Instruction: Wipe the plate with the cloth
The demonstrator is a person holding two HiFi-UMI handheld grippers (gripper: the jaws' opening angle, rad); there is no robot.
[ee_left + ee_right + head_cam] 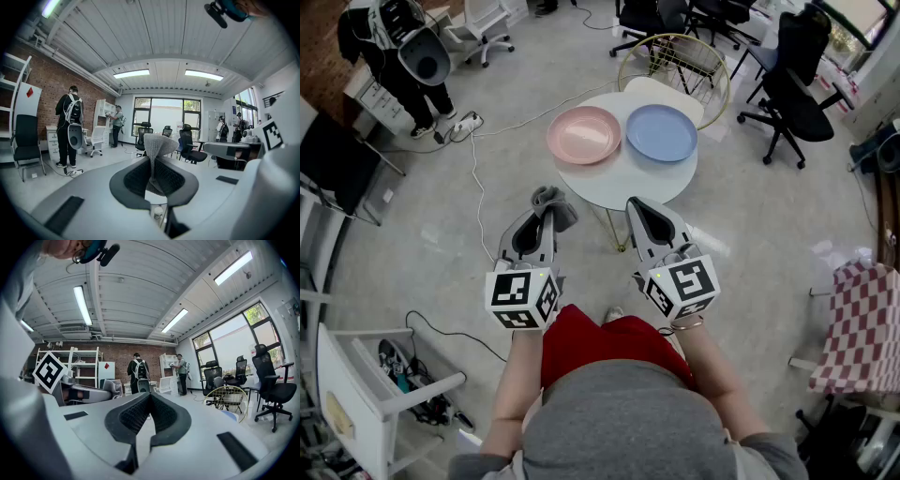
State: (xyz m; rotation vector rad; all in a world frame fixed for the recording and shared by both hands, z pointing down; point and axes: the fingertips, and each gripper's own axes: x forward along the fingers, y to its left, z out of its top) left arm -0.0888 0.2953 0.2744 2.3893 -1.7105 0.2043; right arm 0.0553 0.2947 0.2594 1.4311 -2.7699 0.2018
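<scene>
The grey cloth (564, 212) is bunched, away from the pink plate (583, 134). My left tongs (542, 206) pinch it; my right tongs (637, 210) are together, empty.

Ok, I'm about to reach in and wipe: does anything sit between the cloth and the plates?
Nothing visible does. The cloth, clamped in the left gripper, is short of the table; only floor and tabletop separate it from the pink plate and blue plate.
</scene>
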